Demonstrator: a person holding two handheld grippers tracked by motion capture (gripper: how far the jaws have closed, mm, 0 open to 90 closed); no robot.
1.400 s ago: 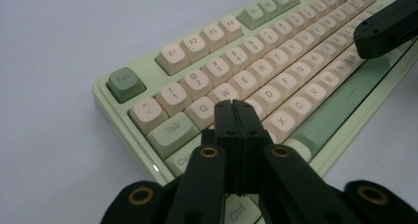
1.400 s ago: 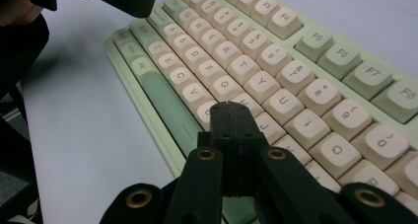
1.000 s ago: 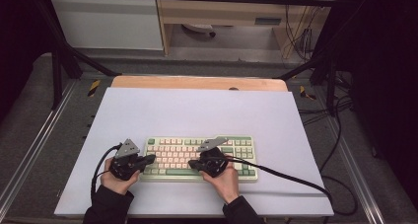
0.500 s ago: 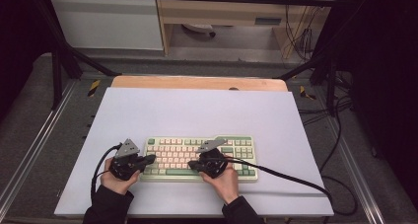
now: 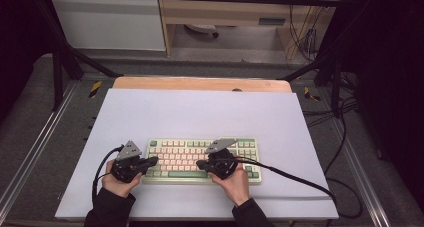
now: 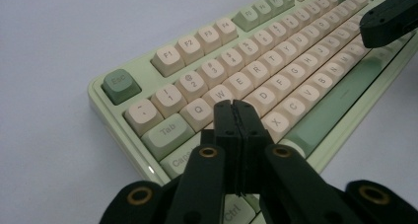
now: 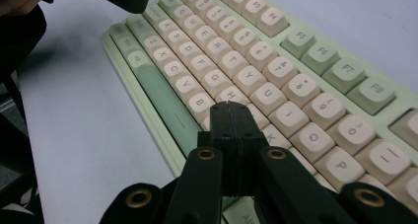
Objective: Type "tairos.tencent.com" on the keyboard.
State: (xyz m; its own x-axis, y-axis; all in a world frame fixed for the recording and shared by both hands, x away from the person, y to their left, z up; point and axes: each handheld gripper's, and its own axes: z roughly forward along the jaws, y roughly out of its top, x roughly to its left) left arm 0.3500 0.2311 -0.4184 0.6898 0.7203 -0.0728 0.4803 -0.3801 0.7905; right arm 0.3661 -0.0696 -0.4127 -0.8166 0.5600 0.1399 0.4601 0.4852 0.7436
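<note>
A pale green keyboard [image 5: 235, 147] with cream and green keys lies on the white table near its front edge. My left gripper [image 5: 154, 159] hovers over the keyboard's left end, jaws pressed together with nothing between them; in the left gripper view its tip [image 6: 234, 105] hangs over the A and S keys of the keyboard [image 6: 256, 61]. My right gripper [image 5: 199, 164] is over the keyboard's middle, also shut and empty; in the right gripper view its tip [image 7: 229, 107] sits above the keys near J and N of the keyboard [image 7: 276, 66].
The white table top [image 5: 200, 112] stretches away beyond the keyboard, with a wooden strip [image 5: 200, 83] at its far edge. A black cable [image 5: 290, 176] trails right from the right gripper. The other gripper's jaw [image 6: 389, 19] shows at the left gripper view's upper right.
</note>
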